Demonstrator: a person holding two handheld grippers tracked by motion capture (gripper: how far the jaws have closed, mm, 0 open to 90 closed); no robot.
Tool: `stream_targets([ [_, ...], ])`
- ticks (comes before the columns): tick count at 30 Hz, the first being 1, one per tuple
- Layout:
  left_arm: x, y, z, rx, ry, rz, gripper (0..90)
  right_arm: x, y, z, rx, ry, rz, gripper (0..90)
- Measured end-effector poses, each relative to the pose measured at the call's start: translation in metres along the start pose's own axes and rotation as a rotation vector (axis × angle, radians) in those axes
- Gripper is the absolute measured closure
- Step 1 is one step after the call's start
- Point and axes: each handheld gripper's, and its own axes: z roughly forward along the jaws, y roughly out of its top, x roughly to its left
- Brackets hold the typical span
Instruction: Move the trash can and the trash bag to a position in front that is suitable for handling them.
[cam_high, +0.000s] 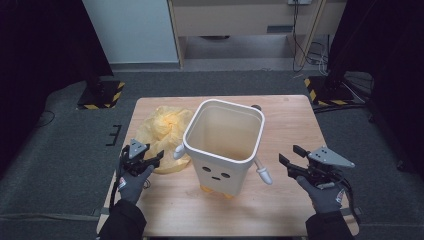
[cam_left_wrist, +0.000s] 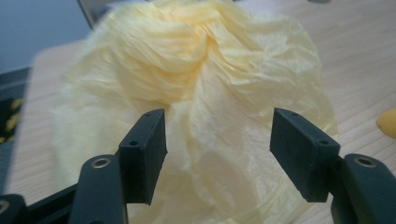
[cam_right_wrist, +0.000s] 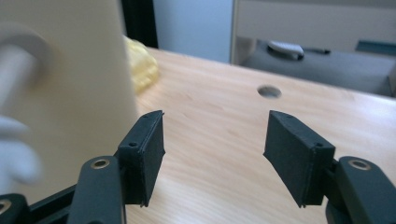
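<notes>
High view: a cream bin (cam_high: 223, 145) with a small face on its front wall stands upright near the middle of the wooden table (cam_high: 295, 120), its mouth open to the camera, a white arm-like peg sticking out from each side. Just to its left a crumpled yellow bag (cam_high: 162, 132) lies on the tabletop, touching or nearly touching the bin's side. The left gripper (cam_high: 150, 162), held in a gloved hand, sits at the bag's near edge with its jaws parted; the right gripper (cam_high: 287, 162), also in a gloved hand, hovers to the right of the bin, apart from it, jaws spread and holding nothing. Left gripper view: the two black jaws stand apart with the bag (cam_left_wrist: 196, 93) bunched right in front of and between them, but the pads are not pressing on it. Right gripper view: the jaws are wide apart over bare table (cam_right_wrist: 219, 140), the bin's wall (cam_right_wrist: 70, 84) close at the left.
</notes>
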Motion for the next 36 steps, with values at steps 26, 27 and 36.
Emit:
stream_targets([
  [26,-0.013,-0.039,-0.051,0.276,-0.007,0.004,40.0,-0.029,-0.049,0.01,0.178,-0.082,0.038,39.9],
  [27,-0.017,-0.04,-0.057,0.27,-0.017,0.001,40.0,-0.029,-0.05,0.01,0.181,-0.081,0.04,40.1],
  [36,-0.015,-0.032,-0.081,0.058,-0.017,-0.055,34.3,-0.036,-0.054,0.008,0.172,-0.094,0.078,38.9],
])
